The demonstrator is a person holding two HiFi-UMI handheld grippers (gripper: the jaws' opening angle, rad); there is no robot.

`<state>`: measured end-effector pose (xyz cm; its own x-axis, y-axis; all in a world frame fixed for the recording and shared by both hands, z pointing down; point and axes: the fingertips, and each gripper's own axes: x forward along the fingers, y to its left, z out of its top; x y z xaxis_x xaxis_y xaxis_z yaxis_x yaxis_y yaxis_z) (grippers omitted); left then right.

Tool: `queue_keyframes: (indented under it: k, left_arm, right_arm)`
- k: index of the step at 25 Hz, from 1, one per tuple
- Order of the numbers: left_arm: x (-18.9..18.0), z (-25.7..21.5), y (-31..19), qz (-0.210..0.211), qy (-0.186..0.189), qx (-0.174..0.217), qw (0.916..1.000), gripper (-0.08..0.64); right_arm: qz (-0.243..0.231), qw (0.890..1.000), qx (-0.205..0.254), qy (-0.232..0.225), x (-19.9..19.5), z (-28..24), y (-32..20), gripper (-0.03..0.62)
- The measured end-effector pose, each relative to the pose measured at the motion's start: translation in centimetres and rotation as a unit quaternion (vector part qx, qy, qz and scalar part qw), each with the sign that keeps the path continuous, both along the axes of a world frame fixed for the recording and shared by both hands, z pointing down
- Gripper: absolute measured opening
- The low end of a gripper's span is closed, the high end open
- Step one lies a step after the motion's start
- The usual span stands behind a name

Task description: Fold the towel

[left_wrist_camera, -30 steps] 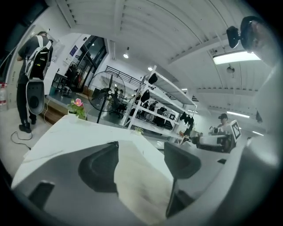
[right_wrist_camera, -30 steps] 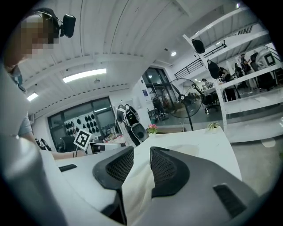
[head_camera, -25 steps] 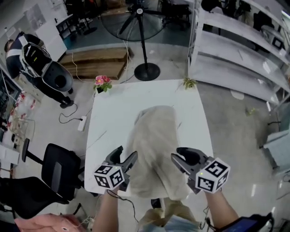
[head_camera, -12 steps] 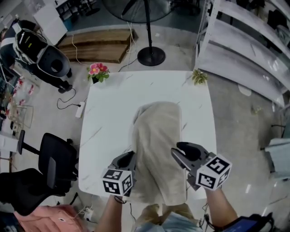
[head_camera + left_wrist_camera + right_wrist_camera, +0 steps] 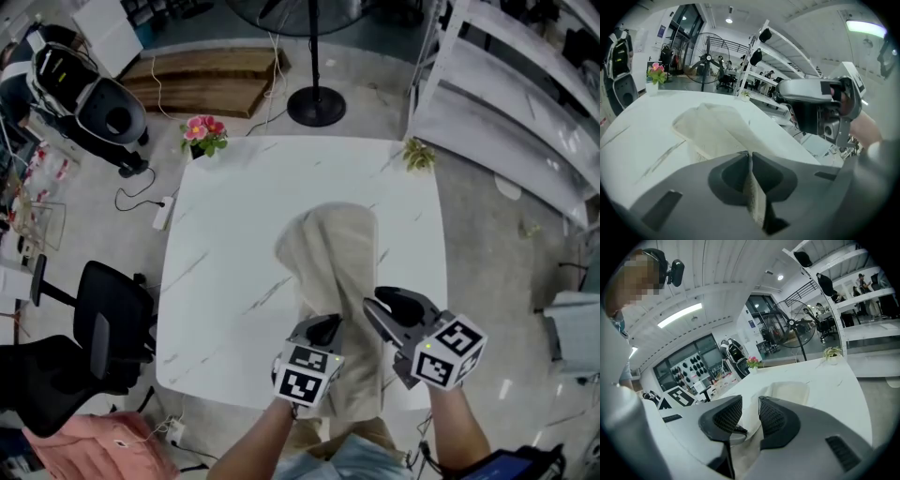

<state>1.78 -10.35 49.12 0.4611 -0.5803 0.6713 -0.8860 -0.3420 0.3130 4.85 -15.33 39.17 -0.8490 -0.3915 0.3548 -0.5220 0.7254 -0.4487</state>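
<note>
- Two jaws of my left gripper (image 5: pixel 324 325) had just closed, pinching a fold of the towel (image 5: pixel 334 248).
- My right gripper (image 5: pixel 382 305) stood narrowly apart at its right edge.
- Towel lay bunched lengthwise on the white table (image 5: pixel 225 225).

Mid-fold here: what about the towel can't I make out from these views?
Head view: near edge of the towel, hidden under the left gripper and right gripper.
Left gripper view: how many layers its shut jaws pinch; the jaws cover the fabric.
Right gripper view: whether its parted jaws touch the towel below; the jaws block it.
</note>
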Motion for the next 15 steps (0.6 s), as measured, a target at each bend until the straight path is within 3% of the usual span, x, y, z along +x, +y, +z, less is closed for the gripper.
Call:
queue_keyframes:
  k: [5,8,10,13,15]
  left_arm:
    - [1.3,1.6,0.0,0.018,0.000,-0.044,0.9989,0.074]
    - [1.2,1.0,-0.1,0.015,0.016,-0.043,0.9989,0.100]
    - [0.9,-0.1,0.1,0.018,0.033,-0.036,0.9986,0.152]
    - [0.9,-2.2,1.1,0.050,0.055,-0.027,0.9969,0.291]
    - [0.5,-3.8,1.6,0.069,0.061,-0.017,0.9956,0.343]
  right_arm:
    - [0.002,1.000,-0.010,0.006,0.4,1.0,0.1,0.121]
    - [-0.003,1.000,-0.013,0.002,0.1,1.1,0.2,0.121]
    - [-0.007,1.000,-0.012,-0.004,-0.1,1.0,0.0,0.121]
    - [-0.012,1.000,-0.013,-0.010,-0.4,0.8,-0.4,0.121]
    - [-0.015,1.000,-0.013,-0.015,-0.6,0.6,-0.8,0.121]
